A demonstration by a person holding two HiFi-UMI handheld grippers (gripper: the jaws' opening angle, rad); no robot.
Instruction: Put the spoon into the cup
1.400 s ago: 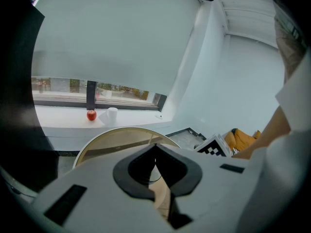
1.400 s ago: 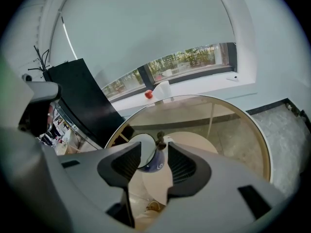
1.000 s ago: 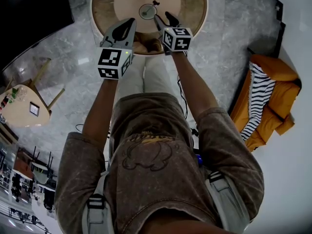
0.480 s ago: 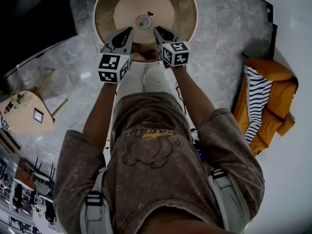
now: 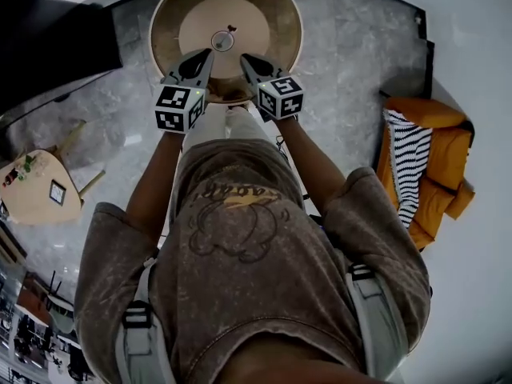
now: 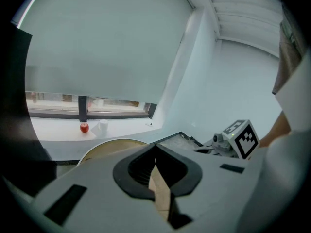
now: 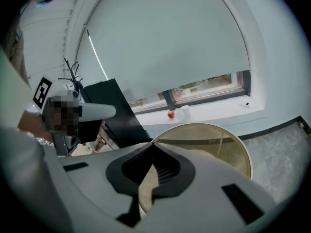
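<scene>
Pulling back is the main change. A second ago your right gripper (image 5: 245,58) stood with its jaws spread just beside the cup (image 5: 222,40). Now both grippers sit nearer to you, at the near edge of the round table (image 5: 276,10) and apart from the cup. The right jaws have just been closing and now meet at the tips with nothing between them. Only the pale tabletop shows through the gap behind the pads. Your left gripper (image 5: 206,53) is closed and empty in the same way.

The cup stands alone near the middle of the table. The spoon (image 5: 230,30) shows as a dark tip poking out over its far rim. I judge that the spoon is already in the cup and the task looks done, so you have nothing left to carry.

Several things are hard to confirm:
- In the head view the cup is very small, so you cannot see the spoon's bowl or how it leans inside.
- Neither gripper view shows the cup at all. Each gripper's own body covers the near part of the table, leaving only its far rim visible.
- Your torso and arms fill the lower half of the head view and hide the floor below you.
</scene>
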